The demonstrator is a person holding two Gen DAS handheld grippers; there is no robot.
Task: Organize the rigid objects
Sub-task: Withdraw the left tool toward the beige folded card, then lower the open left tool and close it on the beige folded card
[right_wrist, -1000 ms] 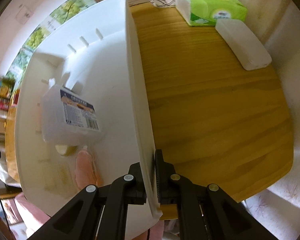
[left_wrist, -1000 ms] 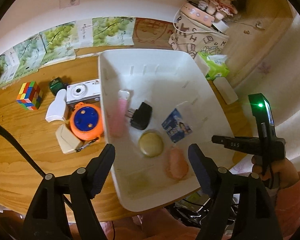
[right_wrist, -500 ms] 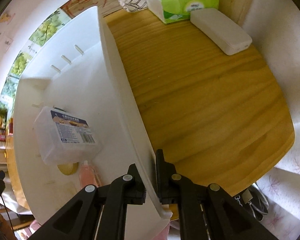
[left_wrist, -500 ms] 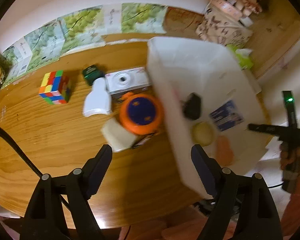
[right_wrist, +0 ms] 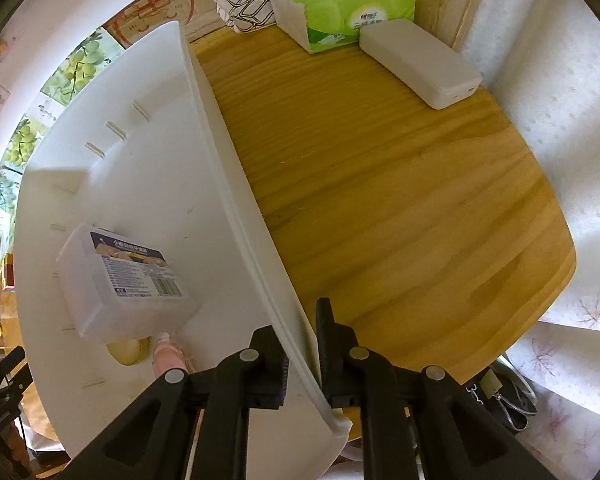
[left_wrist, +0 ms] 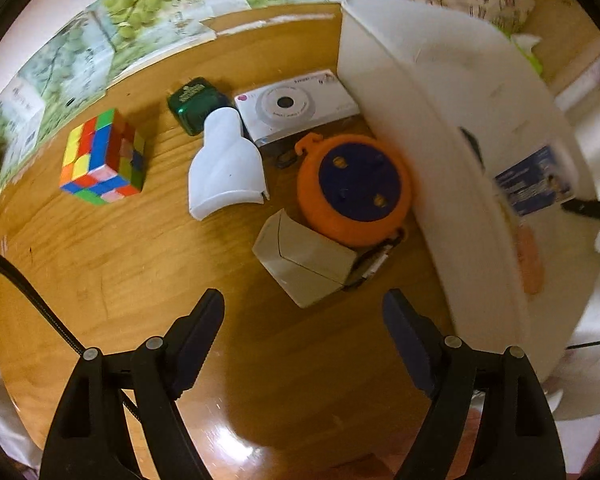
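Two tongs: left tongs (left_wrist: 303,312) gape empty above a beige box (left_wrist: 304,258); right tongs (right_wrist: 302,354) are opening, straddling the white bin's wall (right_wrist: 236,216).

— What colours do you see?

— My left gripper (left_wrist: 304,312) is black, and my right gripper (right_wrist: 302,344) is black too. The worktop (left_wrist: 140,264) is yellow-brown wood with wavy lines. The bin (right_wrist: 228,184) is plain white.

— And the small things?

— The cube (left_wrist: 100,158) has squares of red, blue, green, yellow, orange and pink. The reel (left_wrist: 354,188) is orange with a dark blue middle and yellow dots. The camera (left_wrist: 296,106) is white. The little tin (left_wrist: 194,104) is dark green.

— Anything on the other side?

— A tissue pack (right_wrist: 340,10) in bright green and white, and a pale grey case (right_wrist: 418,64).
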